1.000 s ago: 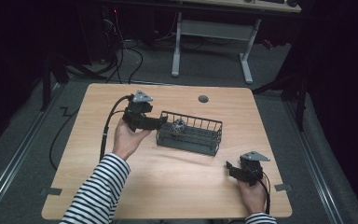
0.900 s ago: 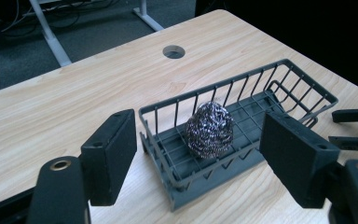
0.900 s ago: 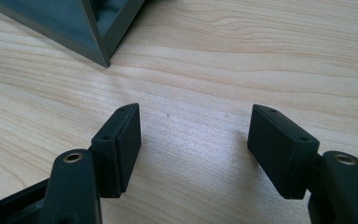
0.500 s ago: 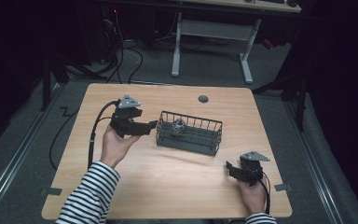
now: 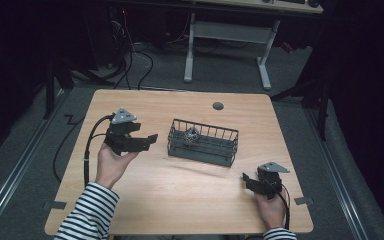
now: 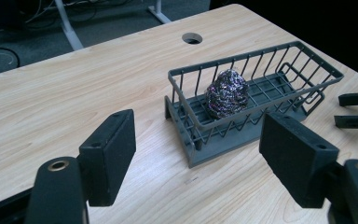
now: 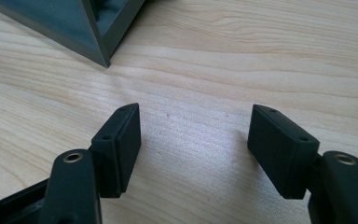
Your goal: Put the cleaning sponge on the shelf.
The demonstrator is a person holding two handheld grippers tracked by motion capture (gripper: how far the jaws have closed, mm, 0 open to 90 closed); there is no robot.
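A dark grey wire basket stands in the middle of the wooden table. A shiny metal scrubbing ball lies in the basket's left end. My left gripper is held above the table to the left of the basket, open and empty, pointing at it. My right gripper rests low near the front right edge, open with nothing between its jaws. The basket's base corner lies just ahead of it.
A round cable hole sits in the table near its far edge. A white-legged desk frame stands on the floor beyond the table. Cables trail off the left side.
My left gripper has drawn back leftward from the basket's left end and now hangs clear of it. The scrubbing ball lies in the basket. The right gripper has stayed put.
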